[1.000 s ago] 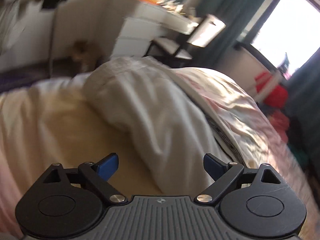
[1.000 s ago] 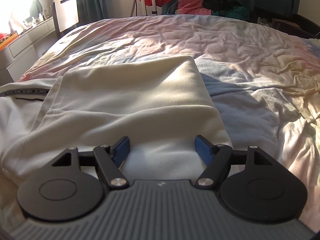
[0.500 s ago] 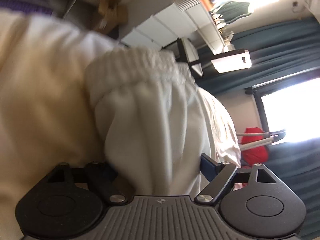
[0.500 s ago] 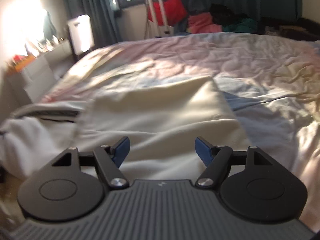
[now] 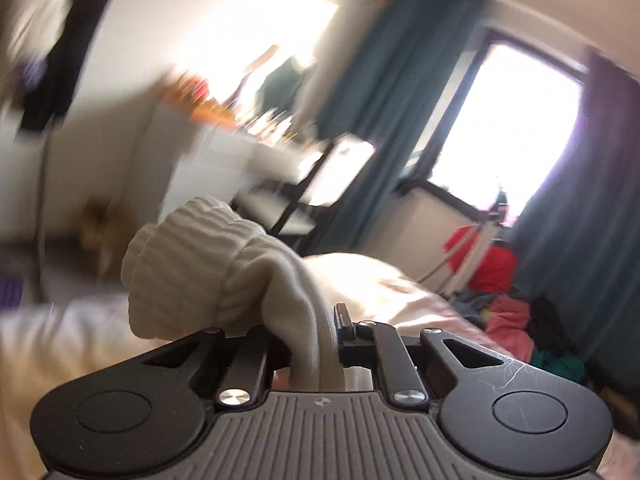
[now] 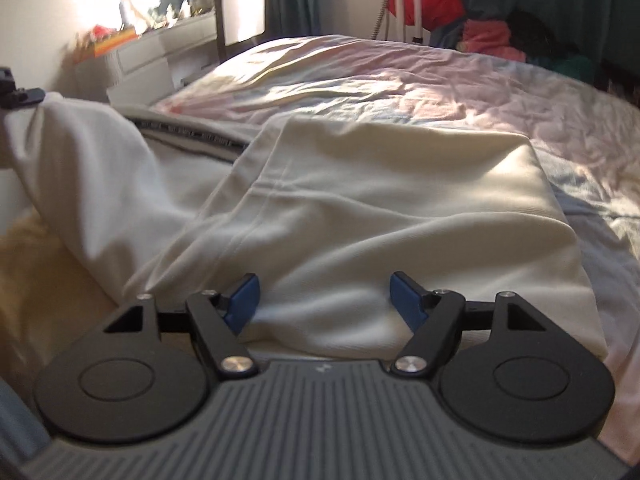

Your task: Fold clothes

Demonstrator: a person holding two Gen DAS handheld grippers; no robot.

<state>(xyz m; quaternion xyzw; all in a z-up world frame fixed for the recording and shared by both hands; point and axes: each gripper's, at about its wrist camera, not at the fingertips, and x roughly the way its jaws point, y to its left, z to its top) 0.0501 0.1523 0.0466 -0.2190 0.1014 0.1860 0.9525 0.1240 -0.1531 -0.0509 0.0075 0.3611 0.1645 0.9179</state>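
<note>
left gripper [image 5: 316, 344] pinches a cream ribbed cuff [image 5: 188, 264]; right gripper [image 6: 324, 300] spread above the garment [image 6: 400, 200]. lay the cuff flat across.

Both wrist cameras look low across the bed [image 6: 400, 80] toward the window [image 5: 508, 128].

Left wrist view: heavy motion blur across the far room, blown-out tall bright window [image 5: 516, 128] far right, glare on the left wall, fisheye vignette at corners. Right wrist view: sharper, sun patches on the wrinkled pale pink bedsheet [image 6: 400, 76], near edges soft.
</note>
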